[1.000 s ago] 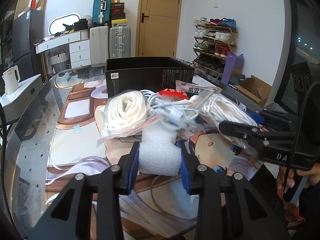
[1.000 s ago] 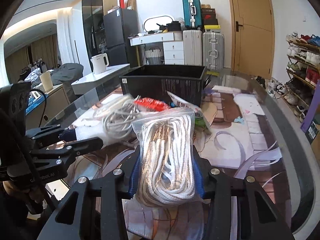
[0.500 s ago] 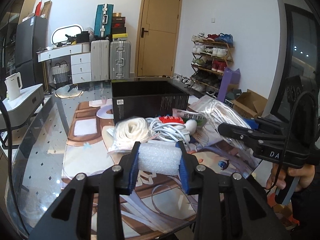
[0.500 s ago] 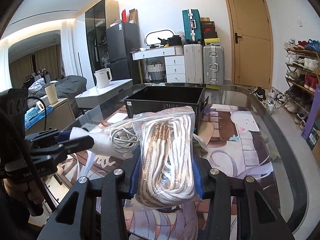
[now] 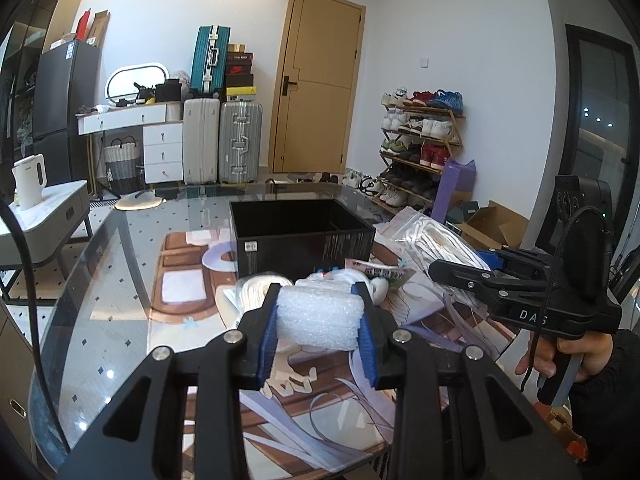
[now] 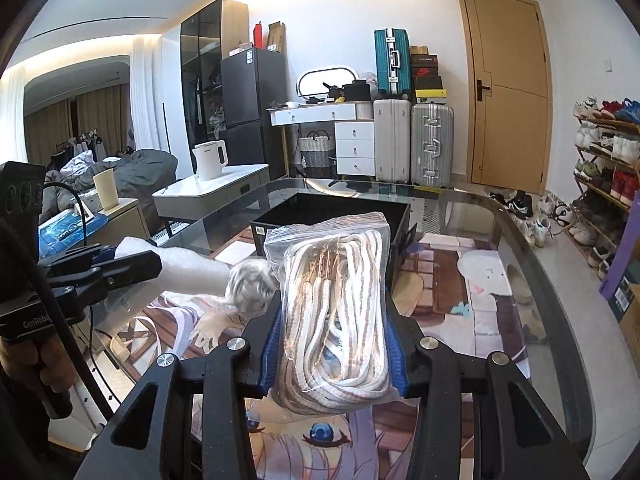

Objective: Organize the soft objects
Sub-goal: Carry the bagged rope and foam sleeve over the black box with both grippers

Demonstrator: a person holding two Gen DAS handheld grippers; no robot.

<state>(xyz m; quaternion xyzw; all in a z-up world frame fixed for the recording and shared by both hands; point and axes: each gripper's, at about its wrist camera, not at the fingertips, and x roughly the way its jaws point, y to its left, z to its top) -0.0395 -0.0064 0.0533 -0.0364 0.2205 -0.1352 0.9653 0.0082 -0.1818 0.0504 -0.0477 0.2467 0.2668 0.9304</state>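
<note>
My left gripper [image 5: 319,322] is shut on a white foam roll [image 5: 318,320], lifted above the printed table mat [image 5: 280,400]. In the right wrist view the same foam roll [image 6: 188,270] sticks out of the left gripper [image 6: 132,266] at the left. My right gripper [image 6: 334,344] is shut on a clear bag of white and tan rope [image 6: 334,308], also held off the table. That rope bag [image 5: 432,240] shows at the right in the left wrist view, with the right gripper [image 5: 460,276] on it. An open black box [image 5: 300,236] stands on the table behind both; the black box [image 6: 328,210] looks empty.
Under the left gripper lie a bagged white rope coil [image 5: 256,288], white cables and a printed packet [image 5: 376,270]. The glass table [image 5: 100,264] curves round to a rounded edge. A side table with a white kettle [image 6: 210,160], suitcases [image 5: 222,144] and a shoe rack [image 5: 420,148] stand beyond.
Both grippers have risen with their loads. The foam roll has come up off the pile, and the box and the room now sit lower in both views.
</note>
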